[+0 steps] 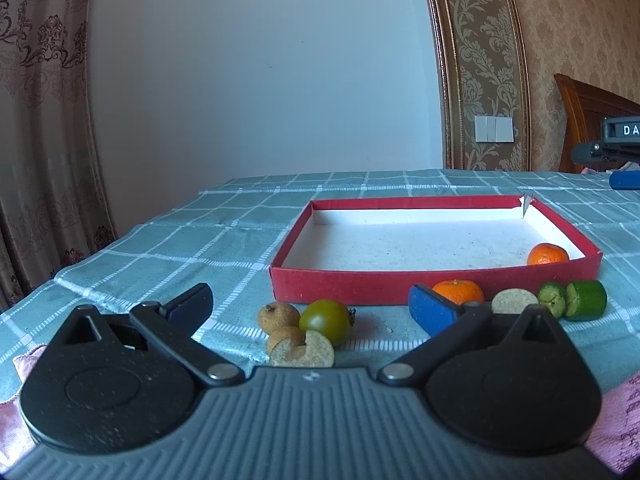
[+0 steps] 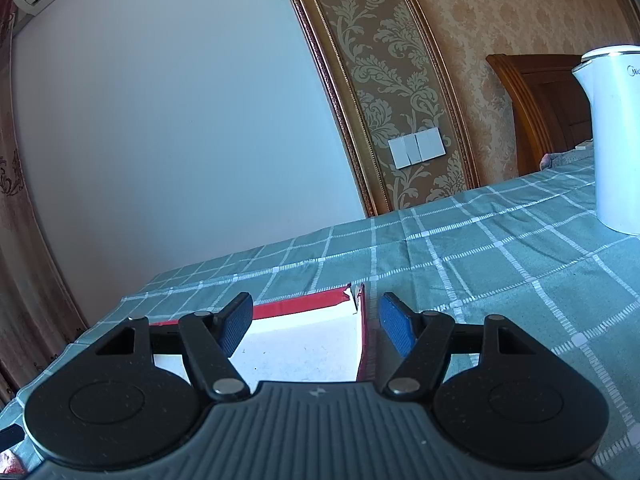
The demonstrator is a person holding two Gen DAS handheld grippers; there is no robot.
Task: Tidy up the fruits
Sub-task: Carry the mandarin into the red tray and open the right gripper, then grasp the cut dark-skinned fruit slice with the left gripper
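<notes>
A shallow red box [image 1: 344, 284] with a white floor lies on the green checked tablecloth. One mandarin [image 1: 547, 254] sits in its near right corner. In front of the box lie a green tomato [image 1: 326, 319], three brown longans [image 1: 276, 317], a second mandarin [image 1: 458, 291], a pale round slice [image 1: 514, 301] and cut green cucumber pieces [image 1: 586, 300]. My left gripper [image 1: 312, 308] is open and empty, low over the tomato and longans. My right gripper [image 2: 316, 320] is open and empty above the box's far right corner [image 2: 356, 300]; it also shows at the right edge of the left wrist view [image 1: 616, 148].
A white electric kettle [image 2: 616, 140] stands on the table at the far right. A wooden headboard [image 2: 548, 112] is behind it. The wall and a curtain lie beyond the table's far and left edges. Pink cloth [image 1: 616, 416] shows at the near edge.
</notes>
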